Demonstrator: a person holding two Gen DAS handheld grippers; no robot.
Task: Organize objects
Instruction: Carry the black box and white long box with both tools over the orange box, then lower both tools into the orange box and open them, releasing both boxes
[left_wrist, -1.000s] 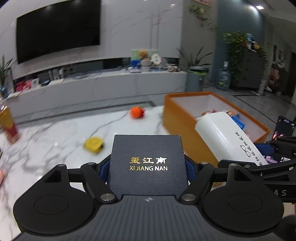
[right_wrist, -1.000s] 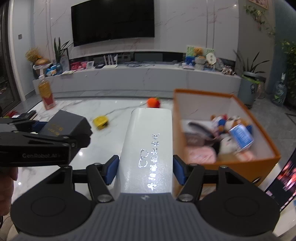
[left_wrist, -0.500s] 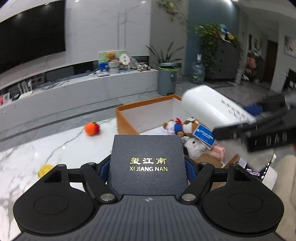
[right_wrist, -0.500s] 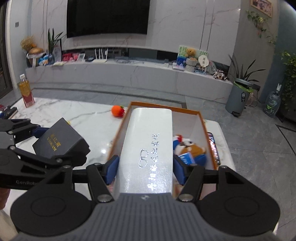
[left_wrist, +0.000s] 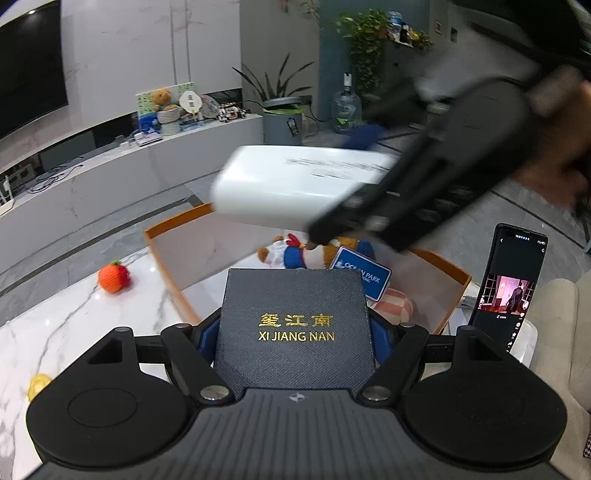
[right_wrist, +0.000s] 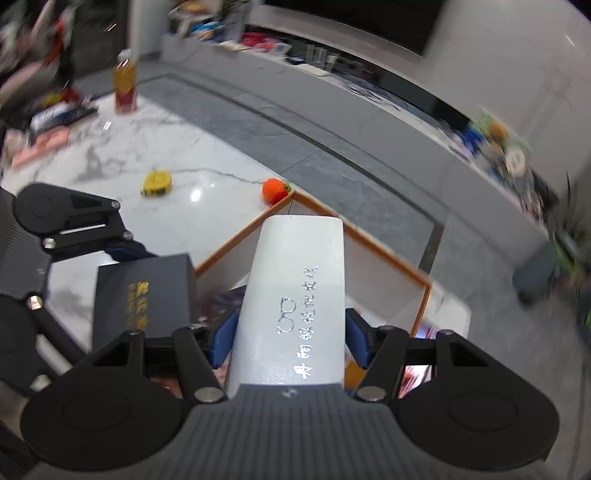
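Left gripper (left_wrist: 293, 328) clamps the dark box (left_wrist: 293, 325) over the near rim of the orange bin (left_wrist: 166, 266). Right gripper (right_wrist: 290, 332) clamps the white case (right_wrist: 295, 295) above the bin's interior. Bare marble table (left_wrist: 74, 325) lies left, around the orange ball (left_wrist: 113, 277).

The dark navy box (left_wrist: 293, 325) has a matt, finely woven-looking texture with gold foil lettering. The white oblong case (right_wrist: 295, 295) looks smooth with a faint satin sheen and silvery print. The white marble bench (left_wrist: 110, 317) is glossy, reflecting lamps. The orange knitted ball (left_wrist: 113, 276) looks like rough yarn. The black plastic left tool (left_wrist: 295, 332) is matt, with ribbed housing and shiny metal pins.
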